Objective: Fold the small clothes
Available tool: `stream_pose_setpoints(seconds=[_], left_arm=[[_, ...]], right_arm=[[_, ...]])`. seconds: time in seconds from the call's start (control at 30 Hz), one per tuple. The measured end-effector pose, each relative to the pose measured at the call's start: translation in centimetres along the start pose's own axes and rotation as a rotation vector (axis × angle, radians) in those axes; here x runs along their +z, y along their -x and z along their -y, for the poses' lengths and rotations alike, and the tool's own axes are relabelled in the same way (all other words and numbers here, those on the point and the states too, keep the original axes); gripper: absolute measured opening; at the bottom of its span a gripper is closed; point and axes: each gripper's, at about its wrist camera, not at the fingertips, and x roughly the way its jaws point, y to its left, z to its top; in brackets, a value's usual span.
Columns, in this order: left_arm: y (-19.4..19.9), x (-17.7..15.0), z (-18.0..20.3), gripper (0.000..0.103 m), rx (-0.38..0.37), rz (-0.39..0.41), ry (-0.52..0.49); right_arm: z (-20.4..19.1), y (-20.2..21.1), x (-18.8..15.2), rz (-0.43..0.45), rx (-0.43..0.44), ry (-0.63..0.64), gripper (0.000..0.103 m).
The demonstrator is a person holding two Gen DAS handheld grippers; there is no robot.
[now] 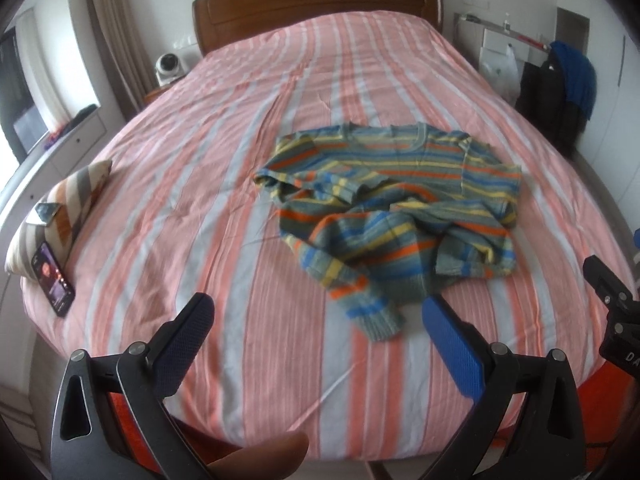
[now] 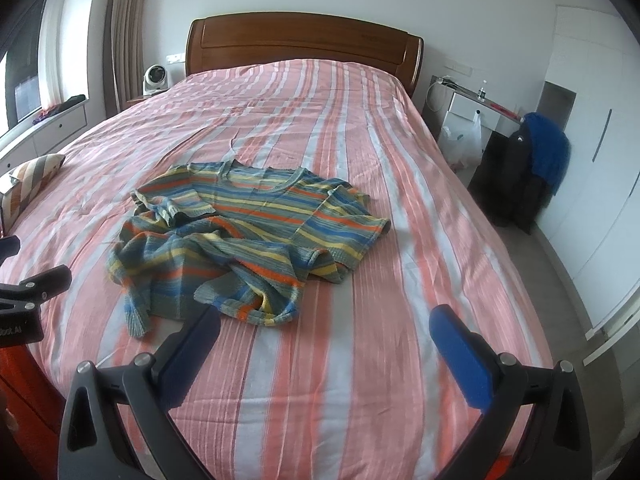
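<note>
Left gripper (image 1: 316,316) at the foot of the bed (image 1: 168,184), jaws spread wide, nothing between them. Blue pads face inward. Its right finger (image 1: 452,348) sits just beside the sweater's near hem; the near sleeve cuff (image 1: 376,316) lies between and just ahead of the two fingertips, not touched.

Right gripper (image 2: 326,328) also spread wide and empty, above the bedspread. The sweater lies ahead and to its left; its left finger (image 2: 192,352) is close to the nearest folds, though contact cannot be told. Bare striped bedspread between the fingers.

Sweater (image 1: 392,196): striped knit, blue, yellow, orange and grey-green. Lies crumpled around mid-bed, neckline toward the headboard, upper body fairly flat, lower half and sleeves bunched and twisted toward the foot.

Left edge of the bed: striped cushion (image 1: 60,208), with a phone (image 1: 54,284), screen lit, lying at its near end.

Farther: wooden headboard (image 1: 316,4) against the wall. A small white fan (image 1: 170,66) on the nightstand to its left. On the right of the room, dark and blue clothes (image 1: 568,80) hang beside a white desk (image 2: 472,108).
</note>
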Motion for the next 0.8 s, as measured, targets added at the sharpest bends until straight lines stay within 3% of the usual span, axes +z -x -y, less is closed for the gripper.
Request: stream_pose_setpoints(seconds=[0.8], left_arm=[[-0.52, -0.09, -0.13, 0.103, 0.005, -0.015, -0.009]], right_arm=[[0.24, -0.15, 0.09, -0.003, -0.005, -0.007, 0.103]])
